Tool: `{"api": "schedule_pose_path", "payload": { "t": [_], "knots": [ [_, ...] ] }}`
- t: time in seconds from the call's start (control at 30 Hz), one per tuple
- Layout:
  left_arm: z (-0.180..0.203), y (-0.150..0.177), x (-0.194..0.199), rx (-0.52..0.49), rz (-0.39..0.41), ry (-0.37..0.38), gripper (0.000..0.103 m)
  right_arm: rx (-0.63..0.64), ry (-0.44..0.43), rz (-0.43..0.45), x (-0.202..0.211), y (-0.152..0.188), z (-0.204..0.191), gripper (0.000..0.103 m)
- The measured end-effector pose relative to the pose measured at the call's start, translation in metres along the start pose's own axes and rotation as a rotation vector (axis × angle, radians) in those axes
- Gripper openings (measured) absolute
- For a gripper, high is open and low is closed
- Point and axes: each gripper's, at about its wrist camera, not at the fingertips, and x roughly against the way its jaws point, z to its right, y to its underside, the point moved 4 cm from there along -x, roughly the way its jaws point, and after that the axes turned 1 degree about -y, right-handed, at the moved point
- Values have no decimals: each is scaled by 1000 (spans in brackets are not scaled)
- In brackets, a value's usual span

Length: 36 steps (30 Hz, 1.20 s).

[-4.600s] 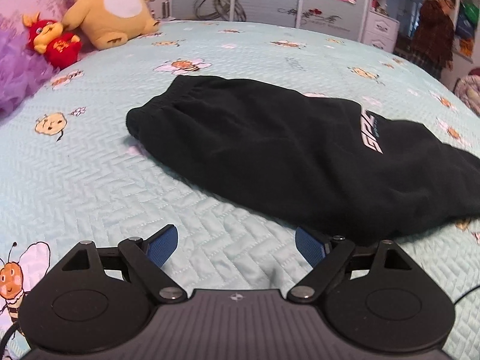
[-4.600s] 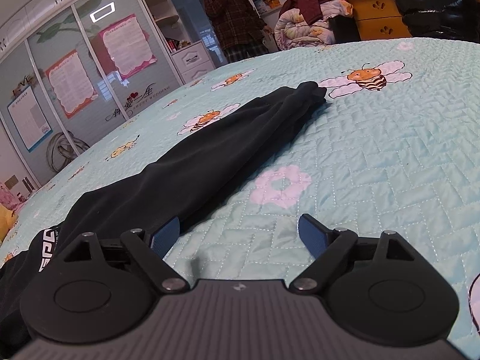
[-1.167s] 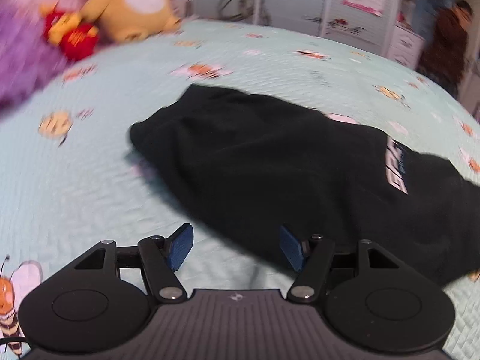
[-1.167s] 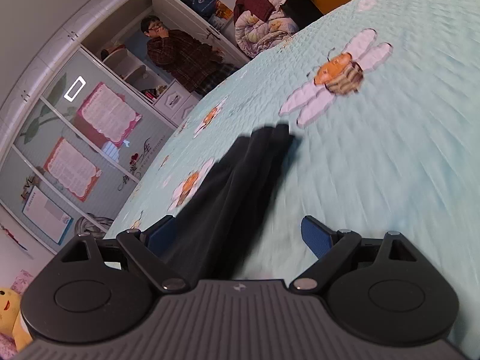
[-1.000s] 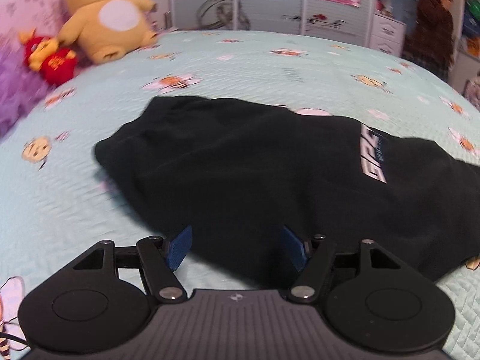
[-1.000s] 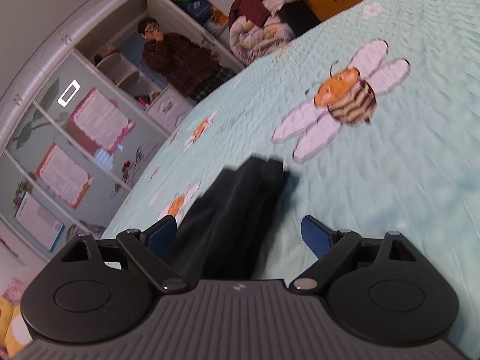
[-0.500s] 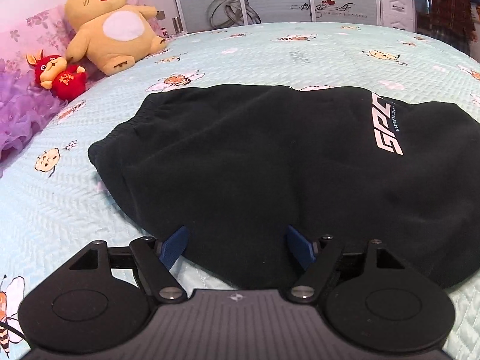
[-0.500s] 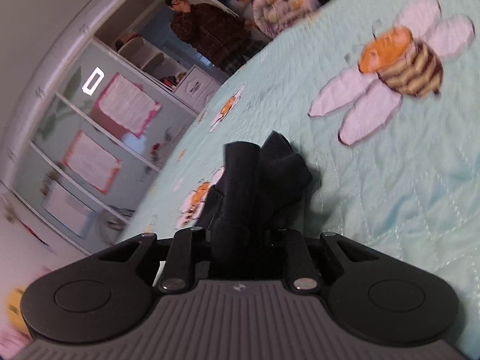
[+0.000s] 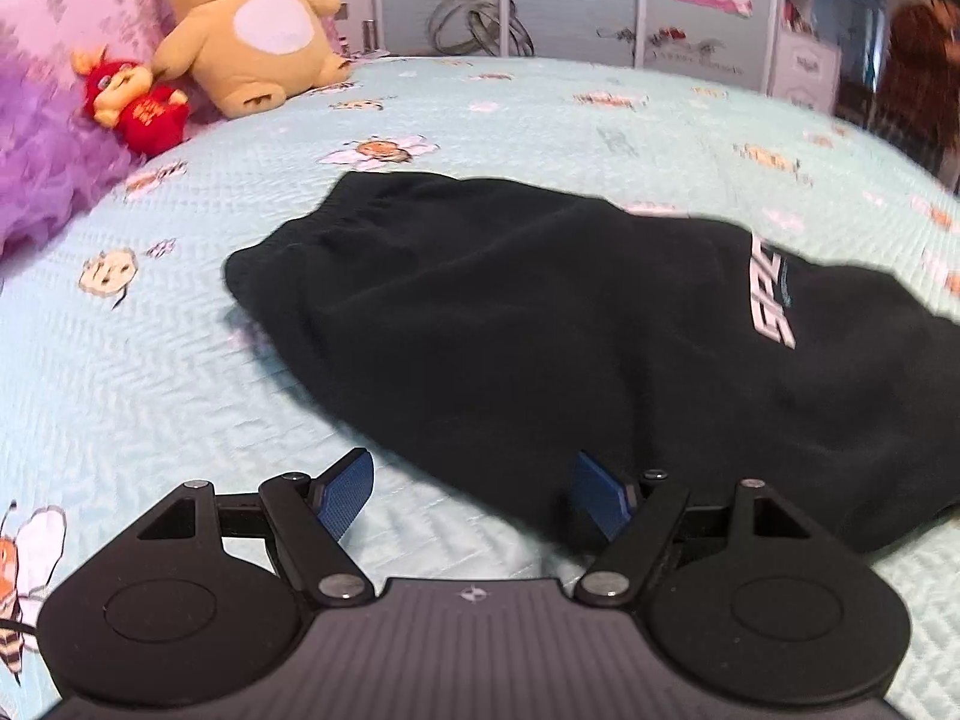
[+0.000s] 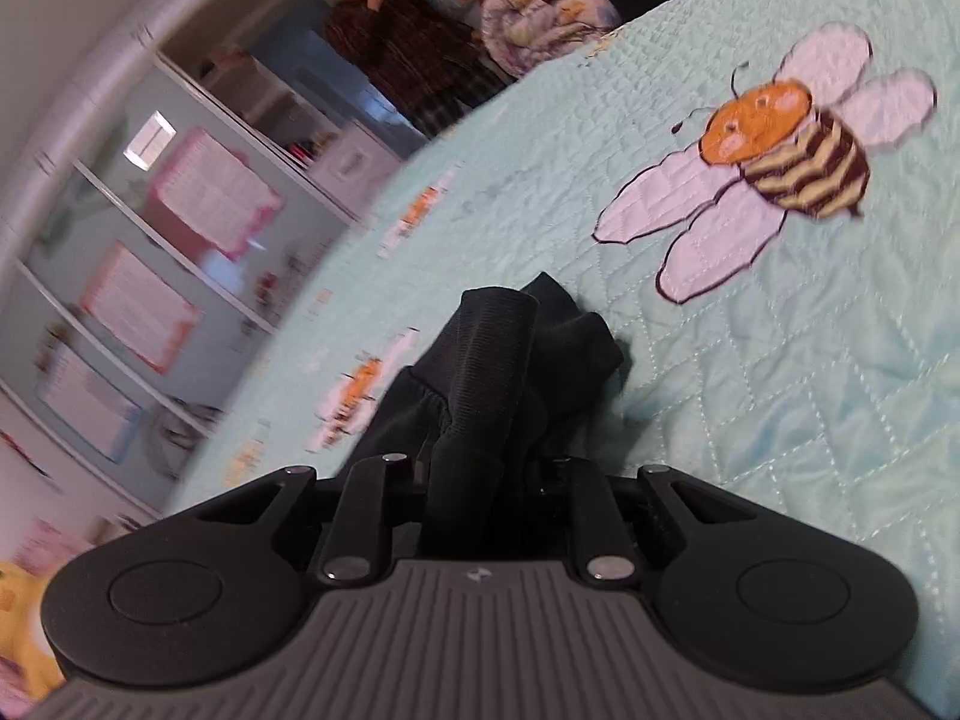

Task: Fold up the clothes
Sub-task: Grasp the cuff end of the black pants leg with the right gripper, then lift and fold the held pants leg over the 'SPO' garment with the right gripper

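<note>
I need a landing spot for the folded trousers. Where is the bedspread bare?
Bare bedspread lies left of the black trousers, and beyond the waistband up to the yellow plush toy. The red plush toy corner is crowded.

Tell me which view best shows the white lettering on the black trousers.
The left wrist view: the white lettering sits in plain sight on the black trousers. The right wrist view shows only bunched cuffs, no lettering.
</note>
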Motion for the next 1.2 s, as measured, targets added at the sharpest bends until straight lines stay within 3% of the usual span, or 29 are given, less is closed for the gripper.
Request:
{"api": "schedule_pose_path", "payload": {
  "t": [0.1,0.17,0.3,0.37,0.47,0.6,0.67,0.73,0.77,0.8,0.93,1.0,1.07,1.2],
  "knots": [
    [-16,2,5,65,-5,30,79,141,67,66,22,-3,-44,20],
    [-27,6,3,117,-20,53,79,343,72,150,46,7,-96,20],
    [-48,14,0,221,-50,99,79,764,-13,244,86,76,-207,20],
    [-59,19,-2,276,-59,122,79,916,-63,227,93,129,-250,20],
    [-67,26,-1,273,-34,124,79,1126,-72,147,80,218,-284,20],
    [-66,34,1,191,69,77,79,1327,33,6,43,312,-286,22],
    [-65,38,2,150,120,54,79,1396,108,27,39,332,-285,24],
    [-65,41,3,112,168,32,79,1429,93,59,49,336,-289,37],
    [-64,42,3,102,181,25,79,1422,41,37,58,335,-289,51],
    [-63,41,3,94,186,24,79,1414,-13,16,69,333,-290,57],
    [-59,41,0,64,189,18,83,1356,-235,52,123,315,-290,57],
    [-57,42,-2,49,190,15,85,1291,-259,117,139,299,-293,57],
    [-55,42,-3,34,192,12,85,1205,-224,132,133,280,-297,57],
    [-52,42,-6,5,194,7,85,1029,-213,-1,96,256,-308,57]
  ]
}}
